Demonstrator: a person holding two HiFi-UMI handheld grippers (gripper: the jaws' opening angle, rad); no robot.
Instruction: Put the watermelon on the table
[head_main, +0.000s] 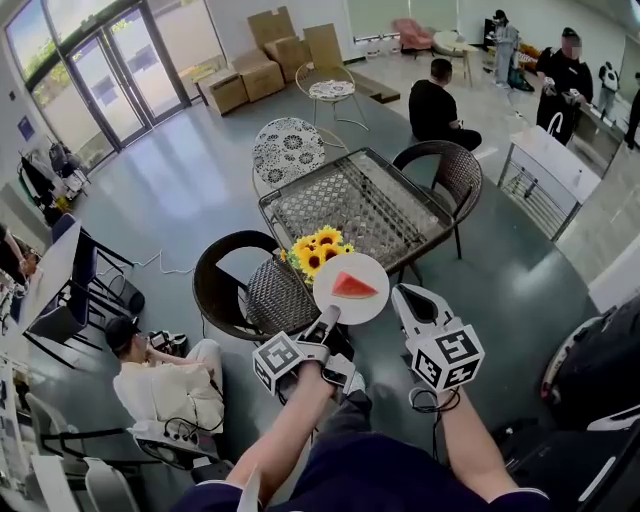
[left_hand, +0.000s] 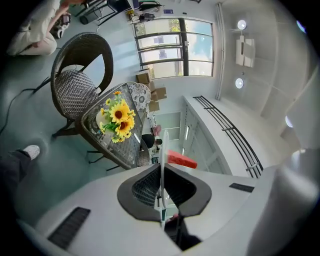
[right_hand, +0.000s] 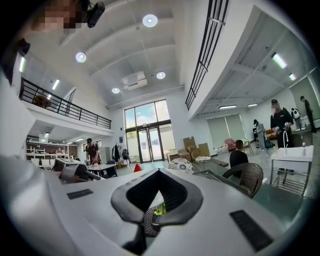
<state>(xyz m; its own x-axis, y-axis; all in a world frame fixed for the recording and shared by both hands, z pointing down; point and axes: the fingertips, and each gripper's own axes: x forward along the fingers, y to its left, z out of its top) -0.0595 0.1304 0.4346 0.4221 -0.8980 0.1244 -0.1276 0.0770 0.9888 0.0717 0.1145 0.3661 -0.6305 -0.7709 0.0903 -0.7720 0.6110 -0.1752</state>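
The left gripper (head_main: 330, 318) is clamped on the rim of a round white plate (head_main: 368, 266), carried out in front of the person. On the plate lies a red triangular watermelon slice with a thin green rind (head_main: 353, 287). In the left gripper view the plate (left_hand: 164, 145) shows edge-on, pinched between the dark pads, with the slice (left_hand: 181, 160) sticking out to one side.

From the head view the plate hangs over the near corner of the square glass-topped wicker table (head_main: 372, 205), just beside a bunch of yellow sunflowers (head_main: 318, 250) standing at that corner. I can't say for sure whether it is above the glass or a little short of it. It is not resting on anything. The left gripper view puts the table (left_hand: 114, 146) and the sunflowers (left_hand: 119, 116) ahead of the jaws and off to the left.

The right gripper (head_main: 406, 296) is held beside the plate, apart from it. Its jaws (right_hand: 145, 220) look closed together with nothing in them, and only a scrap of chair and flowers shows through the gap behind the pads.

A dark brown wicker armchair (head_main: 232, 290) stands at the near left of the table, and a second one (head_main: 450, 170) at its far right. A white chair with a patterned round back (head_main: 287, 148) stands at the far side.
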